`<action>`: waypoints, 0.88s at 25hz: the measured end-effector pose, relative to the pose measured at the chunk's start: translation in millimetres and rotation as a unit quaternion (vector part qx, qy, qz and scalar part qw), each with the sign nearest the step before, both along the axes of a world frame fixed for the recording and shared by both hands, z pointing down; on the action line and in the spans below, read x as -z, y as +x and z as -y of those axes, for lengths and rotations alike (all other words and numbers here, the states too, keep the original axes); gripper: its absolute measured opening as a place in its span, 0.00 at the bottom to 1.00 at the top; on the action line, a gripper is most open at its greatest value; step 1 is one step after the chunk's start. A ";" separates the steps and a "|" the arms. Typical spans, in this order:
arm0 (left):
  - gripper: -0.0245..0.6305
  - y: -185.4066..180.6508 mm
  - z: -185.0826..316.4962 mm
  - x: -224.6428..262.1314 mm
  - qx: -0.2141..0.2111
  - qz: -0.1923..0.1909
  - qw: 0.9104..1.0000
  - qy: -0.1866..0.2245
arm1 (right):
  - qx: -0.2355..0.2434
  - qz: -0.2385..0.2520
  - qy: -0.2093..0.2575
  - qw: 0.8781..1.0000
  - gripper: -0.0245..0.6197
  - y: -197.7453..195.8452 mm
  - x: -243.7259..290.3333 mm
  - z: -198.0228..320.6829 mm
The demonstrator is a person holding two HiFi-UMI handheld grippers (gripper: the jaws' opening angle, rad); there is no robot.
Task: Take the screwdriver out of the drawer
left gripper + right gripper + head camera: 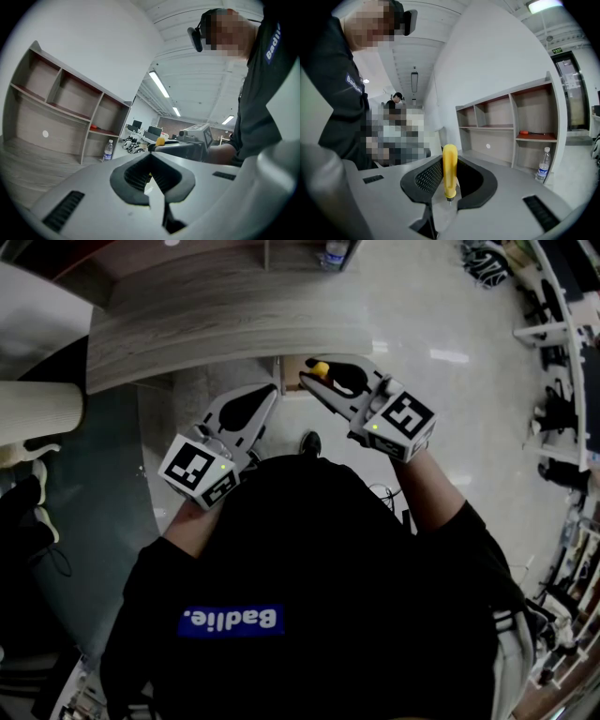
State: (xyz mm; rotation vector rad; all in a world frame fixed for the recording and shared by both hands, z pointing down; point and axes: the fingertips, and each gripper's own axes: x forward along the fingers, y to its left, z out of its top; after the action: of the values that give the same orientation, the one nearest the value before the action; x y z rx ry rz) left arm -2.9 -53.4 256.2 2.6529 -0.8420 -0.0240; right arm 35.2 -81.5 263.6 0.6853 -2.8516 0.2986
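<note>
A screwdriver with a yellow handle (pixel 320 368) is held in my right gripper (pixel 315 378), in front of the person's chest and just off the wooden desk's (pixel 216 315) near edge. In the right gripper view the handle (pixel 450 171) stands upright between the two black pads, which press on it. My left gripper (pixel 271 396) hangs to the left and slightly lower, its jaws together with nothing in them. In the left gripper view its tips (pixel 151 157) meet, and beyond them the right gripper (pixel 194 140) and the screwdriver's yellow end (pixel 161 140) show. A brown opening (pixel 292 371) lies under the desk edge.
A wooden shelf unit (pixel 511 126) stands against the white wall on the desk. A red-handled tool (pixel 530 133) lies in one compartment and a water bottle (pixel 542 171) stands beside the unit. A cream cylinder (pixel 37 409) sits at the left. Office desks fill the far background (pixel 140 131).
</note>
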 end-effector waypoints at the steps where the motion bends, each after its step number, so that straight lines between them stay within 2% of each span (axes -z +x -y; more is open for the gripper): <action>1: 0.04 0.2 0.3 0.5 0.000 0.000 1.000 0.001 | 0.001 0.001 0.001 1.000 0.19 -0.4 1.4 -0.2; 22: 0.04 -1.0 0.0 4.6 0.001 -0.001 1.000 0.001 | 0.000 0.004 -0.008 1.000 0.19 -1.8 2.7 -2.0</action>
State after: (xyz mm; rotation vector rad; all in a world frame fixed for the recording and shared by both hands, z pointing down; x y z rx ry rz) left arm -3.9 -53.3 251.6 2.6525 -0.8452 -0.0287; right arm 33.4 -79.5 261.0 0.6836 -2.8537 0.3252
